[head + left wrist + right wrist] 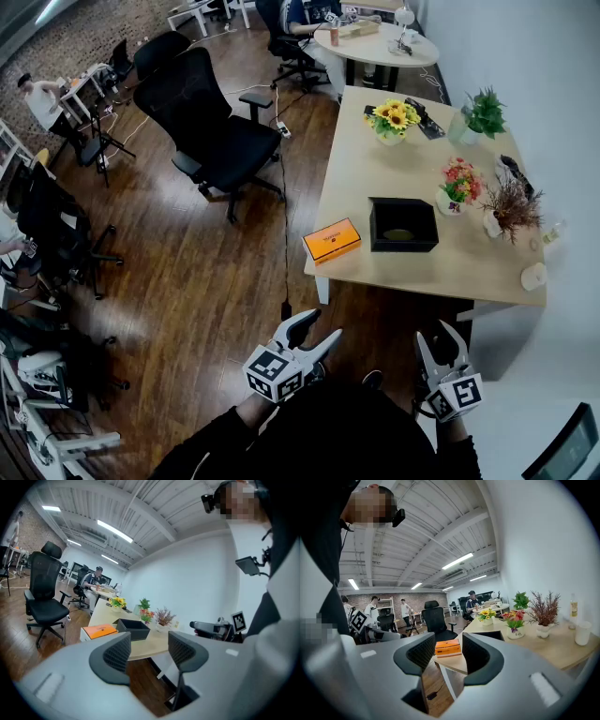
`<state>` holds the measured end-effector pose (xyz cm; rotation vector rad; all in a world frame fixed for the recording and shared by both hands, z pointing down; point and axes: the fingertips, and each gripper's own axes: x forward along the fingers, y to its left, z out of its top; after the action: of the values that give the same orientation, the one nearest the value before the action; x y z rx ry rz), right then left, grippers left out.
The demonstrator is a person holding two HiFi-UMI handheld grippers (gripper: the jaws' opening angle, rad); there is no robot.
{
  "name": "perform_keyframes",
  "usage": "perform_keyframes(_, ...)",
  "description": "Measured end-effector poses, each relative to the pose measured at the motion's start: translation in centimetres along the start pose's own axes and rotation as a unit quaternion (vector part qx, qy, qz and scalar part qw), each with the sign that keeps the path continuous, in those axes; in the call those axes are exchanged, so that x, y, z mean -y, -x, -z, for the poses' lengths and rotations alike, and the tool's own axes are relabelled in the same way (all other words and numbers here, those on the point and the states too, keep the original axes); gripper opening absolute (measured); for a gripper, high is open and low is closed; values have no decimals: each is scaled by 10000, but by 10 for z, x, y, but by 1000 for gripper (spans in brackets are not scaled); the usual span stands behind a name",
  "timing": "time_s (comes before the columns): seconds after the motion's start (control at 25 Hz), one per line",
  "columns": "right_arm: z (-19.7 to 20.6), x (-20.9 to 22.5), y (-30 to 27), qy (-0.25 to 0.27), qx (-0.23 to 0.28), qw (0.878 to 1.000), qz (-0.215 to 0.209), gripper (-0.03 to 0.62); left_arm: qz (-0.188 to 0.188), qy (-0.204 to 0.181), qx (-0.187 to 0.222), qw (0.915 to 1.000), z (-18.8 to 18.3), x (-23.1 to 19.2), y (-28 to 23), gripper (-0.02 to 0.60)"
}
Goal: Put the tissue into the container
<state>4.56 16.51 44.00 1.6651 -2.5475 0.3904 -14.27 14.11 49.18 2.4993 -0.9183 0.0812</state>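
The head view looks steeply down at the pale wooden counter (352, 187). Both gripper views face it from low, sharing its flat orange box (447, 647).

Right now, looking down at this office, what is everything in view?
table: one, light wood, right of centre
orange box: one, orange, table's near-left corner
black container: one, black, open-topped, just right of the box
sunflowers: one pot, yellow, table's far side
green plant: one, green, far-right corner
pink flowers: one pot, right of the container
dried plant: one, reddish-brown, white pot, right edge
white cup: one, white, near-right corner
office chair: several, black; largest left of the table
round table: one, pale, far end
left gripper: one, grey, fingers apart, empty
right gripper: one, grey, fingers apart, empty
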Motion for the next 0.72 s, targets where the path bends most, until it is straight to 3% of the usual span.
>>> perform_keyframes(0.12, -3, -9, -8, 33, 18, 10000, 92, 183, -32, 88, -82, 9999, -1, -20, 8, 154)
perform_keyframes(0.28, -12, -19, -17, 84, 130, 9997, 191, 183, -74, 179, -10, 9998, -6, -42, 16, 131)
perform_keyframes(0.32, -14, -21, -18, 91, 156, 9996, 221, 183, -100, 176, -19, 9998, -7, -47, 16, 142)
perform_keyframes(0.4, -13, -19, -16, 156, 110, 9992, 338, 183, -113, 202, -116, 9997, -5, -56, 13, 246)
perform_keyframes(0.48, -11, -16, -17, 189, 68, 9989, 421, 183, -77, 252, -211, 9994, -4, -63, 8, 293)
perform_keyframes(0.72, -6, 4, -30, 130, 14, 9991, 408, 183, -68, 255, -401, 9988, -2, -67, -11, 324)
